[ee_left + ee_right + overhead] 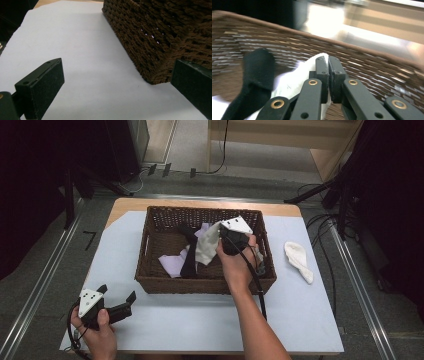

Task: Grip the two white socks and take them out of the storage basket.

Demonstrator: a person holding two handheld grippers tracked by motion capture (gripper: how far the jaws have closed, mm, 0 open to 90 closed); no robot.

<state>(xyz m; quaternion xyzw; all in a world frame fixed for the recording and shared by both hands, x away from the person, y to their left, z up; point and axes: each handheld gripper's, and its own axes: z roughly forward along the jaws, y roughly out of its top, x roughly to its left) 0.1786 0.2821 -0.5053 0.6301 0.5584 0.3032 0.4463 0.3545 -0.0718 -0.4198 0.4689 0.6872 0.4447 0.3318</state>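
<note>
A brown wicker basket (150, 270) stands mid-table and holds a white sock (207, 245), a black sock (189, 255) and a pale lilac sock (172, 265). My right gripper (220, 237) is over the basket's right half, shut on the white sock (294, 80), which hangs lifted from its jaws. The black sock (254, 75) lies to the left of the jaws in the right gripper view. My left gripper (117, 297) rests open near the table's front left corner, with nothing between its fingers (42, 85), and the basket's front left corner (155, 50) is just ahead of it.
Another white sock (299, 260) lies on the pale sheet (200, 320) to the right of the basket. Beyond the table are floor cables (320, 220), dark curtains and a wooden frame (280, 140). Metal rails run along both sides of the table.
</note>
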